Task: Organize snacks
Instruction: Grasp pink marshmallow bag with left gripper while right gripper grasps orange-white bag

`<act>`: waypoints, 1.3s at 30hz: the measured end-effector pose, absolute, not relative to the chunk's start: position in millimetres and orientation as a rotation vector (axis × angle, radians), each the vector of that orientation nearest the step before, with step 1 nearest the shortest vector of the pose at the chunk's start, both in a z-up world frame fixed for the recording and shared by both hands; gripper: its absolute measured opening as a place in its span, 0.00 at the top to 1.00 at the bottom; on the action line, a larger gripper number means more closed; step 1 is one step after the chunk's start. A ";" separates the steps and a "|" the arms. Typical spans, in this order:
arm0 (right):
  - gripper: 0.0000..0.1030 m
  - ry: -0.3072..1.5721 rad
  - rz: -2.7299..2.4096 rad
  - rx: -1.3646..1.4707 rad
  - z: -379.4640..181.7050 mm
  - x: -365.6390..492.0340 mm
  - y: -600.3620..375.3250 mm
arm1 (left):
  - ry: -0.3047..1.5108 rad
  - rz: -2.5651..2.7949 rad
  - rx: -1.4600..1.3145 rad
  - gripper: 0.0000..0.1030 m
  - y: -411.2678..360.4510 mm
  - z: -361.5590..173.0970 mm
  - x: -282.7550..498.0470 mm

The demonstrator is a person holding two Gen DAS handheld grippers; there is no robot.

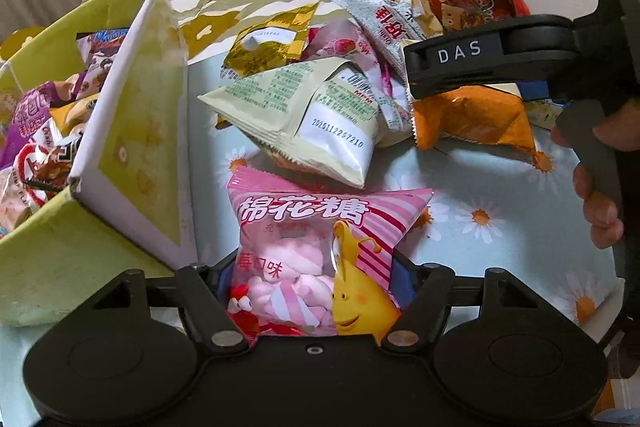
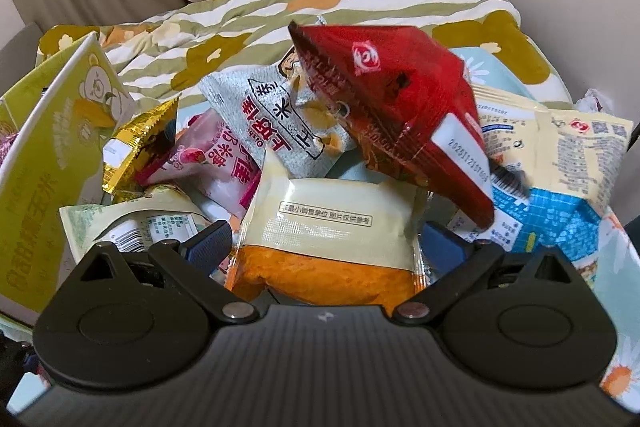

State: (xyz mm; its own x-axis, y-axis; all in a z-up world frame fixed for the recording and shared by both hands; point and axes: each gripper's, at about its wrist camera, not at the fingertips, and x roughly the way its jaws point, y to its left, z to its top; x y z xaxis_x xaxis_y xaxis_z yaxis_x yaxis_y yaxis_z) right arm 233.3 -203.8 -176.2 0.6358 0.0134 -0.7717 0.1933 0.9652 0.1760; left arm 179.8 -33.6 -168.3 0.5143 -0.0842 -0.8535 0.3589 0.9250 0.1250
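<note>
Low in the frame, the right gripper (image 2: 326,247) closes on an orange-and-cream packet (image 2: 328,247). A red packet (image 2: 396,123) tilts above it at centre right, and a yellow-green box (image 2: 44,179) fills the left edge.

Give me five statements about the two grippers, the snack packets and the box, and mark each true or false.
1. The left gripper holds a pink marshmallow packet. True.
2. The right gripper is closed on a red packet. False: an orange-and-cream packet sits between its fingers; the red packet lies farther back on the pile.
3. The yellow-green cardboard box already contains snack packets. True.
4. The box flaps are shut. False: a flap stands open and the contents show.
5. The tablecloth under the snacks has a daisy print. True.
</note>
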 end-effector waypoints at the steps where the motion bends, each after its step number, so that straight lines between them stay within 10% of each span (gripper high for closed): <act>1: 0.00 0.881 -0.104 0.252 -177.7 234.6 -203.1 | 1.001 -0.268 0.300 0.27 -32.2 -168.7 178.0; 39: 0.10 0.802 0.114 0.139 -106.8 186.4 -184.4 | 0.847 -0.059 0.203 0.27 -21.9 -95.3 111.3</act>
State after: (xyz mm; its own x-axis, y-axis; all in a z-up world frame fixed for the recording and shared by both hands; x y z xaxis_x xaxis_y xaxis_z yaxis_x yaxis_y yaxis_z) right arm 186.4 -184.4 -106.8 0.6901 0.1537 -0.7073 -0.0487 0.9848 0.1665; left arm 111.3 -21.9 -95.3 0.6621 0.0288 -0.7489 0.1326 0.9790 0.1549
